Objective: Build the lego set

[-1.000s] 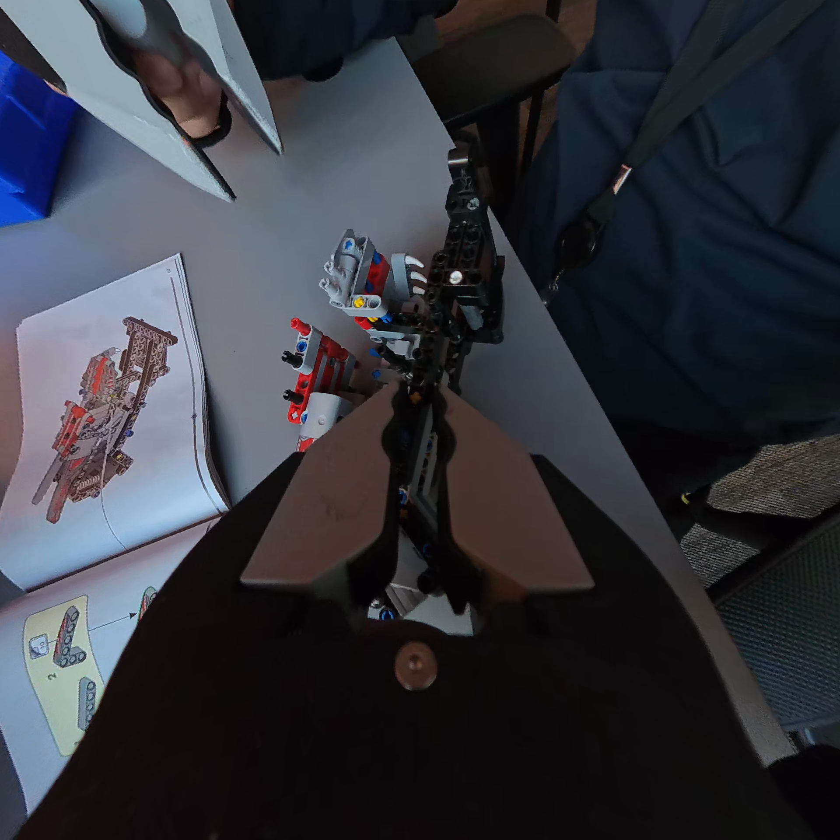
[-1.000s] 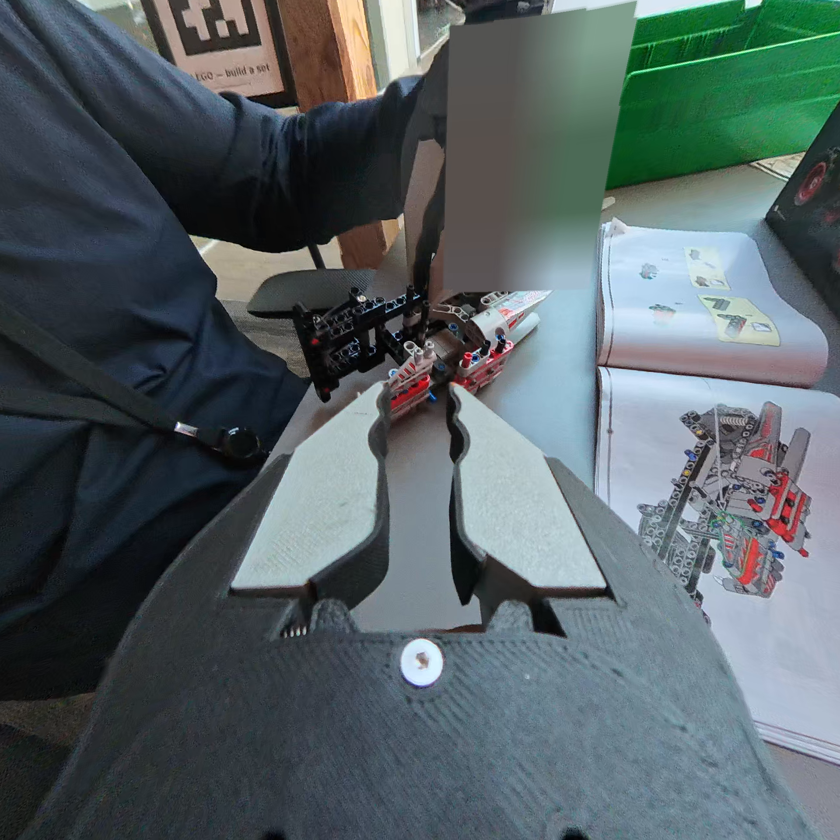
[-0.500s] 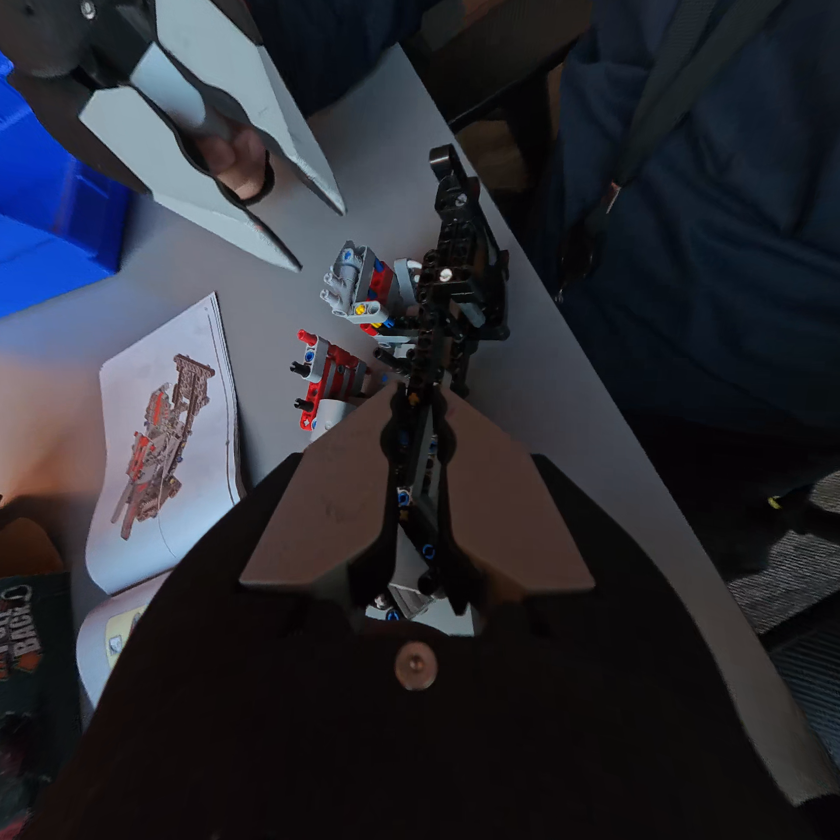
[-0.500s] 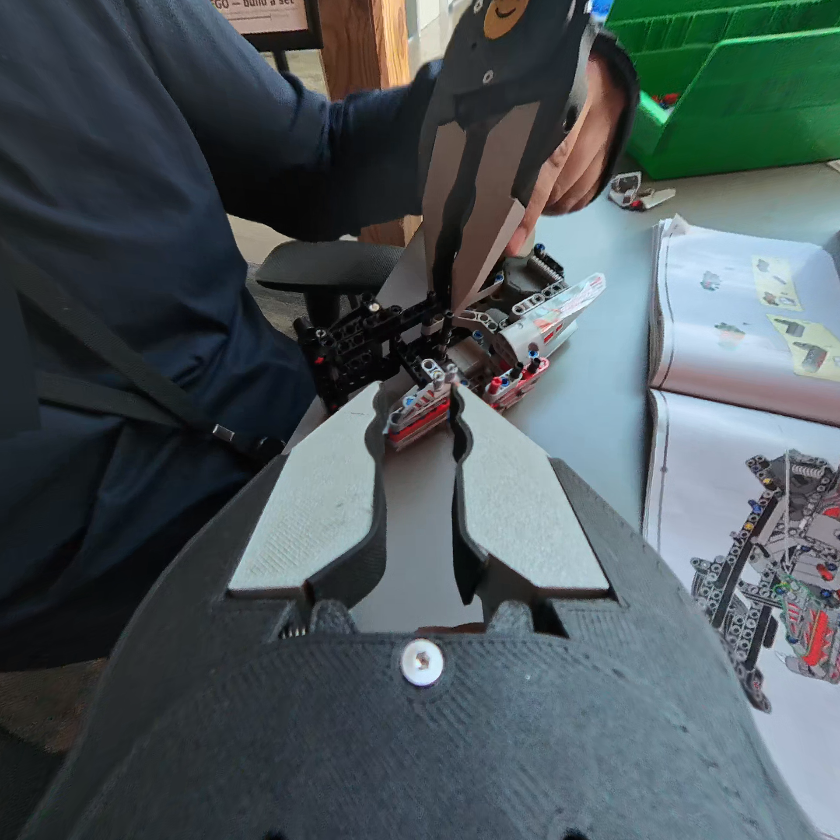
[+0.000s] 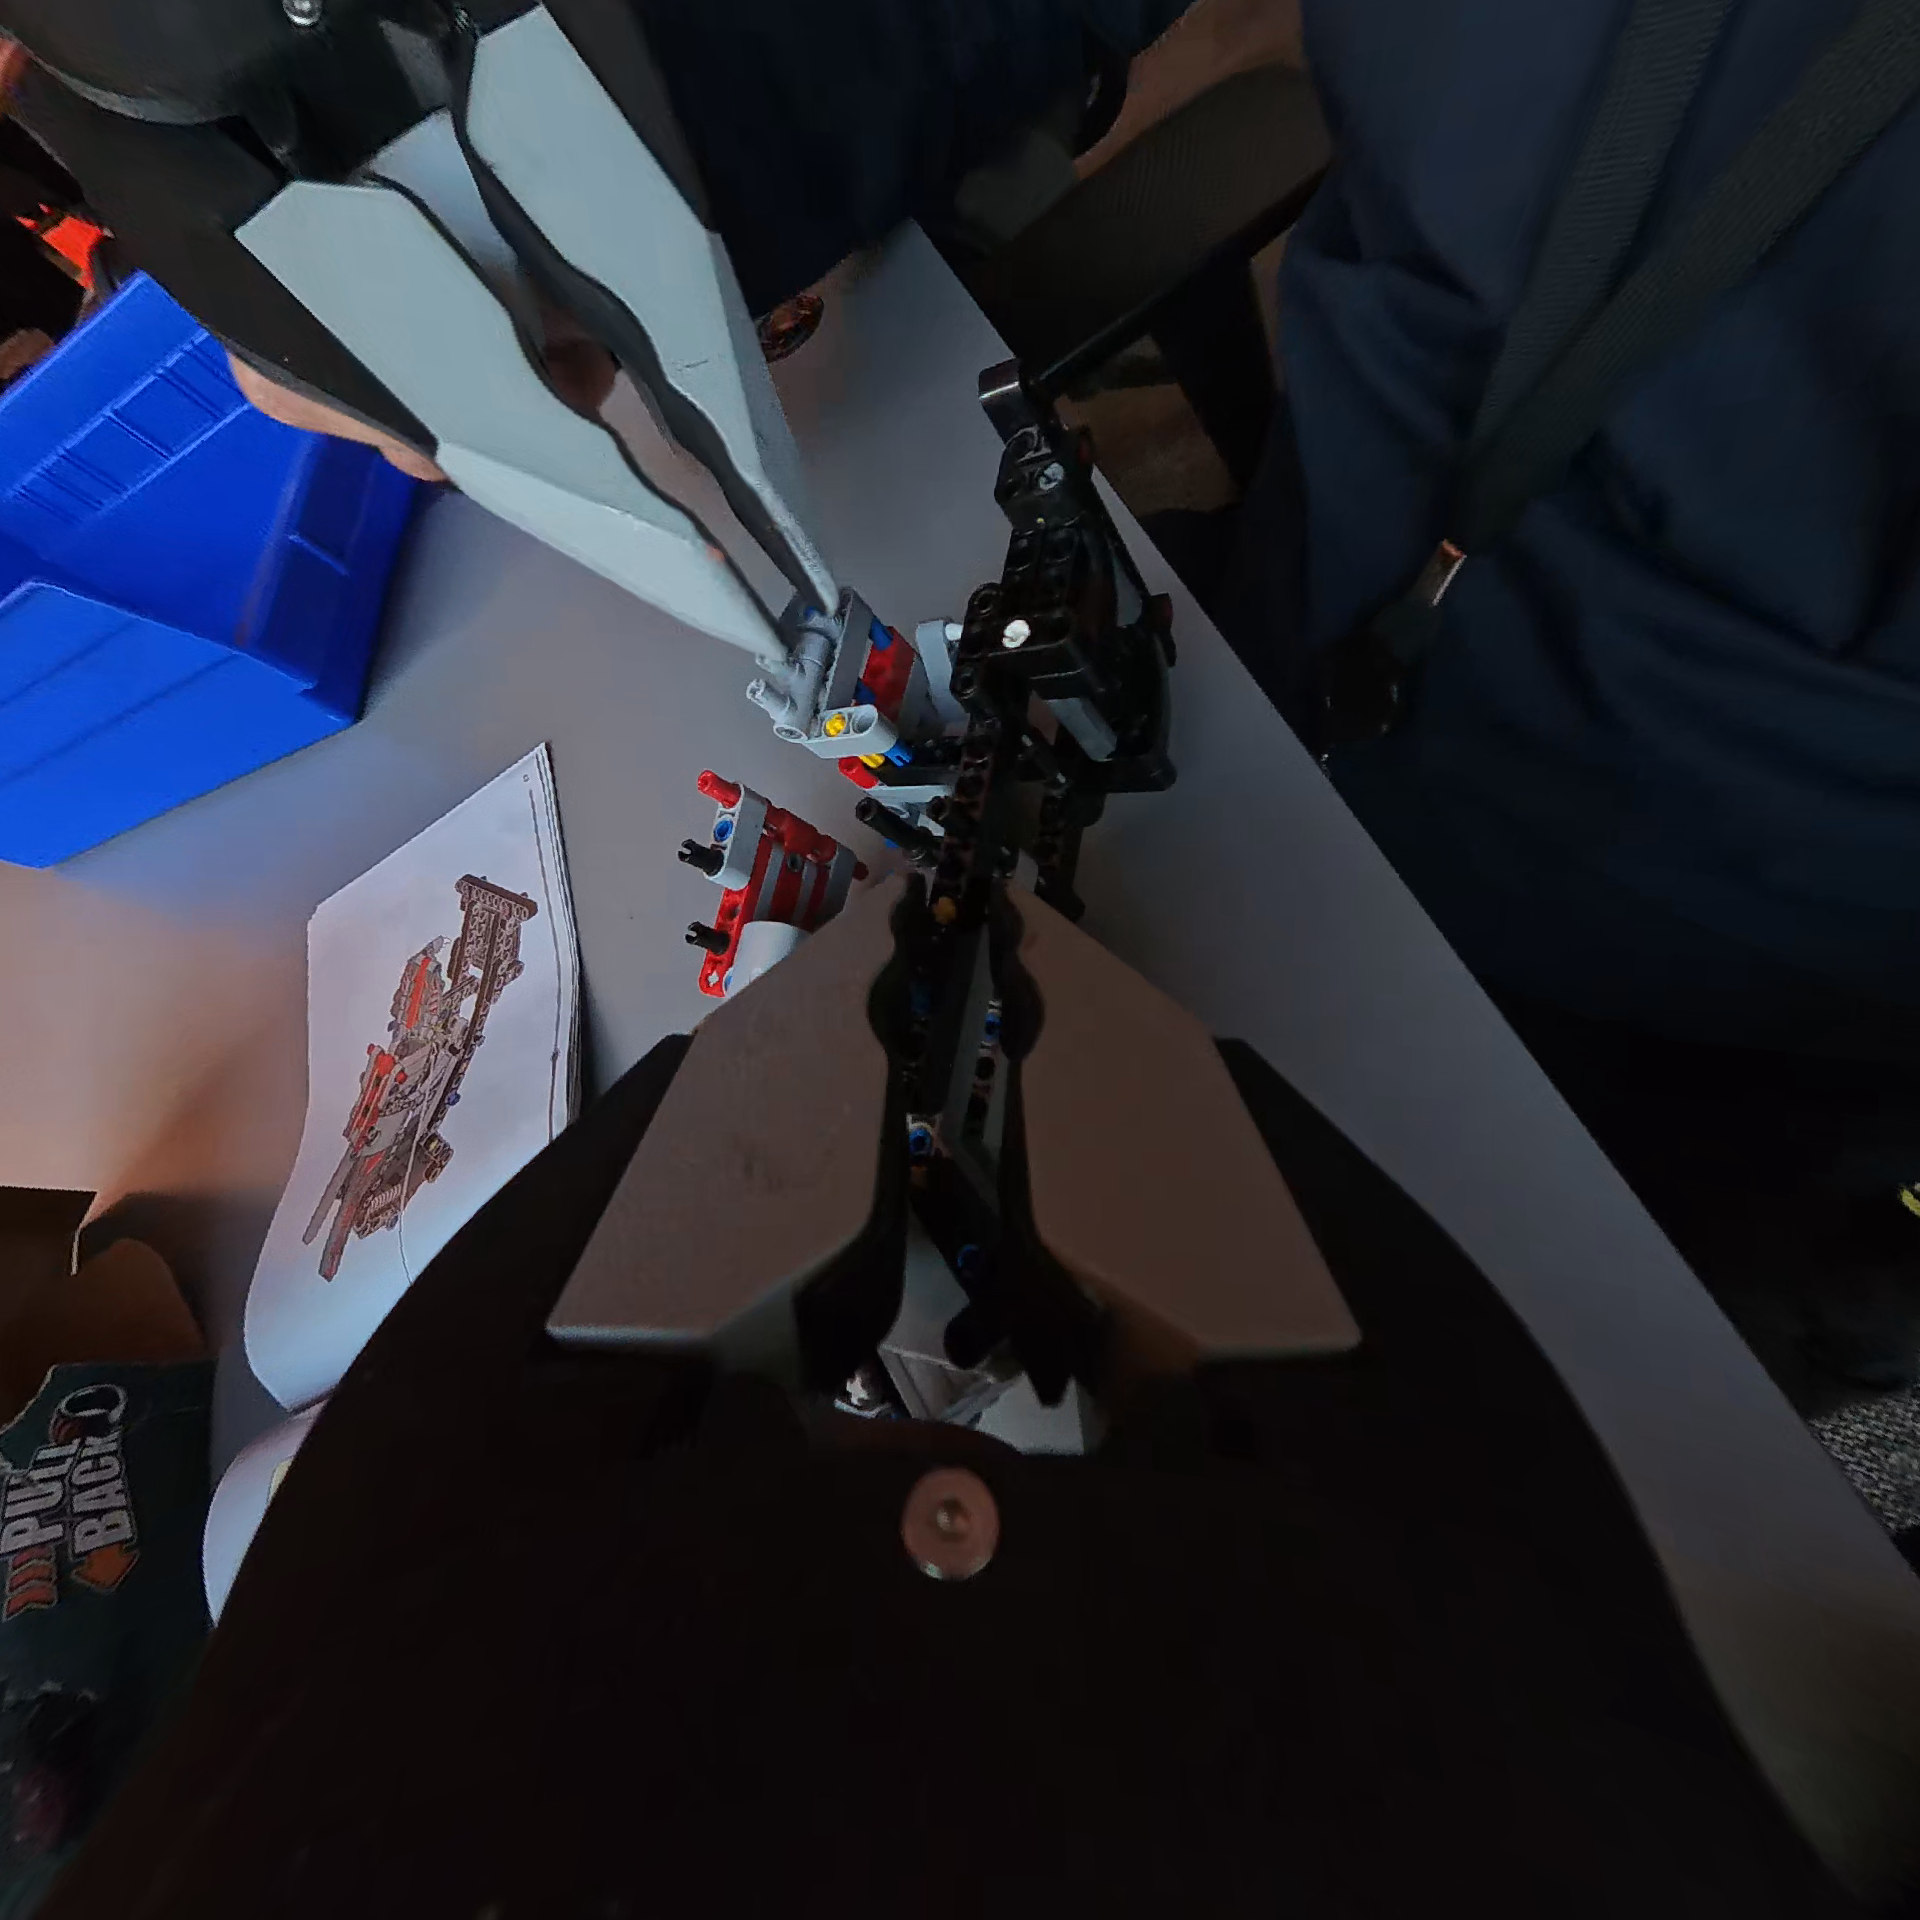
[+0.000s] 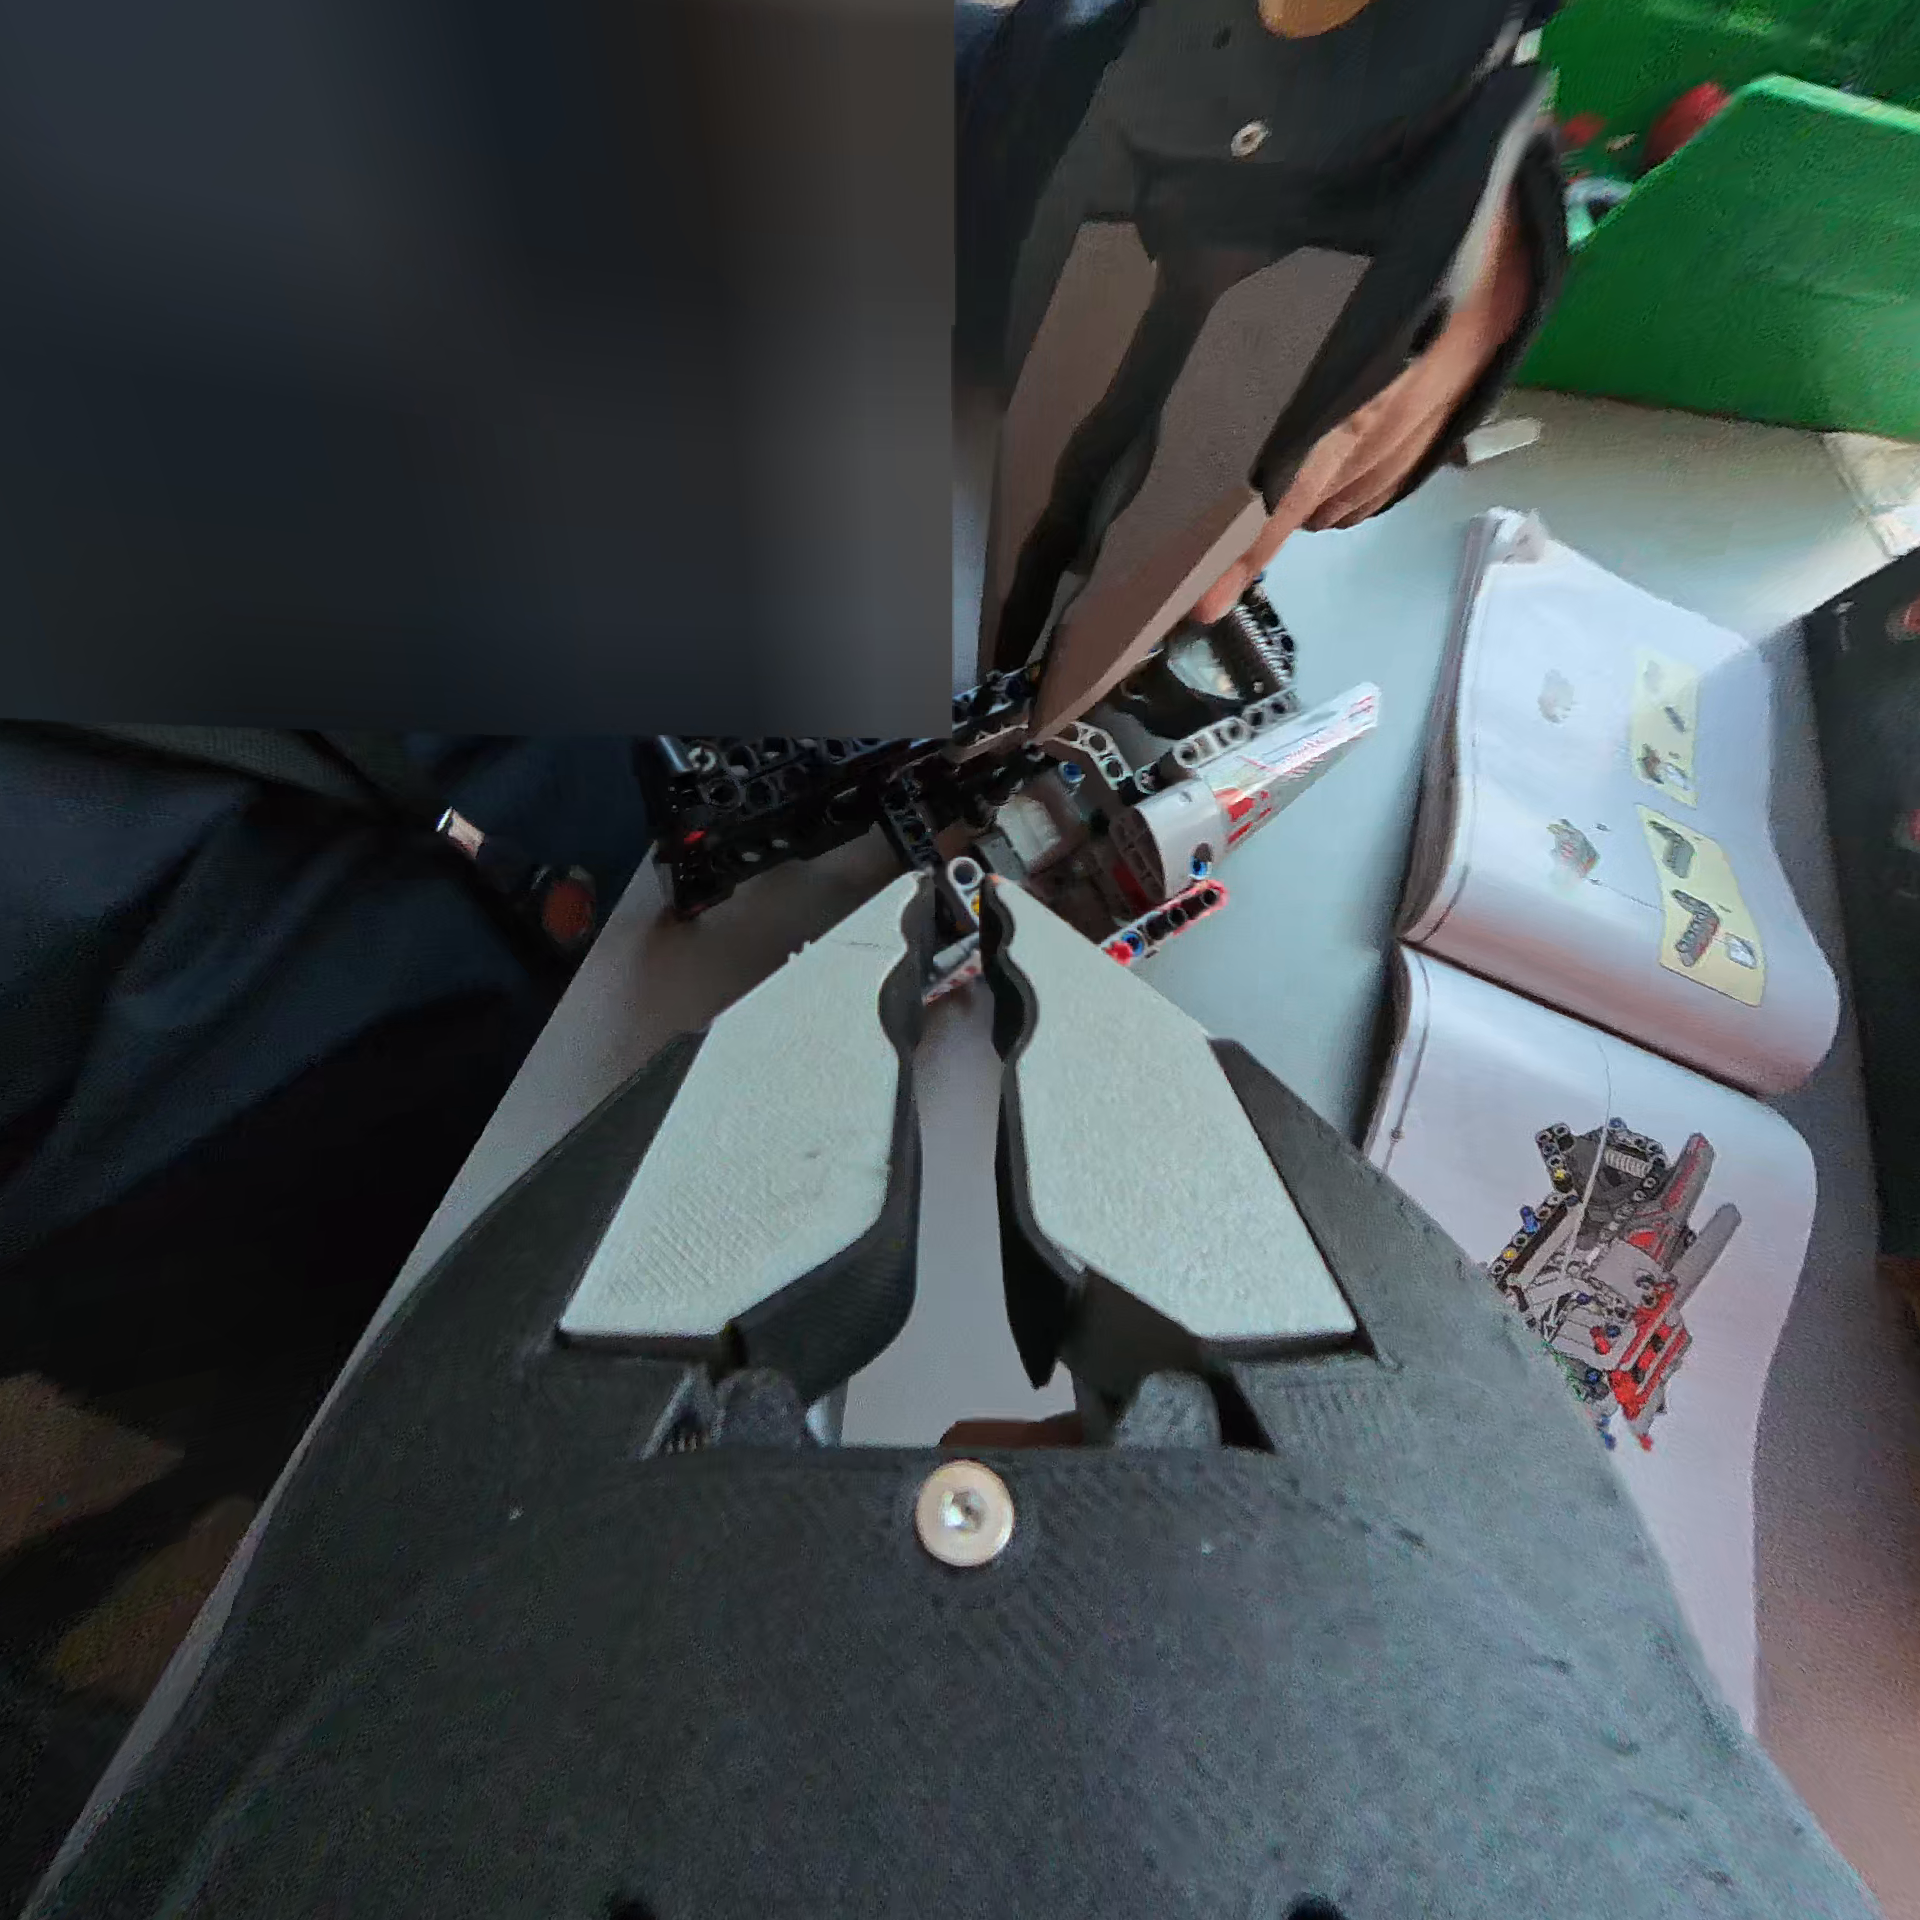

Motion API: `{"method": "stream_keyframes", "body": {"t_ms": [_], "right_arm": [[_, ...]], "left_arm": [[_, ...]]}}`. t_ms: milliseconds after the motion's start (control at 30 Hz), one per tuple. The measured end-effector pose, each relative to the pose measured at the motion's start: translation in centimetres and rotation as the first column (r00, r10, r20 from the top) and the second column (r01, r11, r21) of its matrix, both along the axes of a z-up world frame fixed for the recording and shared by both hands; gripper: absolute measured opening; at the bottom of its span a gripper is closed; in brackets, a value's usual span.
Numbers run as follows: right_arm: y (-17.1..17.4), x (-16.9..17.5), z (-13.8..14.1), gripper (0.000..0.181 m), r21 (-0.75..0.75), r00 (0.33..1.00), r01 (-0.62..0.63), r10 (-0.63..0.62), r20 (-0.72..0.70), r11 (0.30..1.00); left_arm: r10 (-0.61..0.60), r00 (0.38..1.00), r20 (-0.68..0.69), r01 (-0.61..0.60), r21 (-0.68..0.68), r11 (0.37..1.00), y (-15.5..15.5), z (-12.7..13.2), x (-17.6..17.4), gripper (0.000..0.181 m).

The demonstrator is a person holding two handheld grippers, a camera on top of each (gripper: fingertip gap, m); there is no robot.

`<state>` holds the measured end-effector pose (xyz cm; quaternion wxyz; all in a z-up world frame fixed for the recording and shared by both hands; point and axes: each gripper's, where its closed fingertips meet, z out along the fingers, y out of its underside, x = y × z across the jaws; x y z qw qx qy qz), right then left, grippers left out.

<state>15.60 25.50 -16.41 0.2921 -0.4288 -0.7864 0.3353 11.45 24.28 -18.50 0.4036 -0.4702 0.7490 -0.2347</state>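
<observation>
In the left wrist view, our left gripper (image 5: 951,925) is clenched on the black beam frame of the lego model (image 5: 997,748), which runs up between the fingers and stands over the grey table (image 5: 1299,987), close to its near edge. The model is a long black frame with a red, grey and white block of parts on its left side, dotted with blue and yellow pins. Our right gripper (image 5: 800,634) comes in from the upper left, its tips pinched on a small grey piece at the end of that block. The instruction booklet (image 5: 436,1039) lies open just left of the model, with a blue bin (image 5: 177,582) beyond it and a dark box (image 5: 73,1538) at the lower left.

In the right wrist view, the right gripper's (image 6: 956,894) tips are nearly together at the model's (image 6: 1091,821) grey end. The model sits between the table edge on the left and the booklet (image 6: 1558,831) on the right. A green bin (image 6: 1745,291) stands behind.
</observation>
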Motion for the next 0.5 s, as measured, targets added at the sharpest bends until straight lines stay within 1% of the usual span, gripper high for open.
{"method": "stream_keyframes", "body": {"t_ms": [67,167,233,267,300,367,500], "right_arm": [[-0.2,0.1,-0.3,0.006,0.047,0.996,-0.034,0.03,0.09,0.998],[0.0,-0.4,-0.6,0.009,0.148,0.974,-0.077,0.043,0.223,0.986],[0.1,-0.2,-1.4,0.003,0.208,0.94,-0.133,0.057,0.336,0.969],[0.2,-0.1,-1.9,0.003,0.243,0.921,-0.158,0.055,0.385,0.957],[0.3,0.0,-2.2,0.006,0.271,0.906,-0.182,0.055,0.419,0.945],[0.3,-0.1,-2.4,0.004,0.322,0.894,-0.212,0.05,0.446,0.923],[0.6,0.0,-2.8,0.005,0.342,0.861,-0.218,0.015,0.508,0.914]], "left_arm": [[-0.002,1.0,0.01,0.002,-0.008,1.0,0.0,0.0,0.2,0.009],[-0.01,1.0,0.019,0.011,-0.02,1.0,-0.1,0.0,0.4,0.01],[-0.011,1.0,0.021,0.011,-0.014,1.0,-0.1,0.0,0.5,0.009],[-0.006,1.0,0.023,0.006,-0.008,1.0,-0.1,0.0,0.5,0.01],[-0.004,1.0,0.025,0.004,-0.004,1.0,0.0,0.0,0.6,0.01],[-0.005,1.0,0.027,0.005,-0.006,1.0,-0.1,0.1,0.6,0.01],[-0.001,0.999,0.033,0.001,-0.007,1.0,0.0,0.1,0.6,0.01]]}}
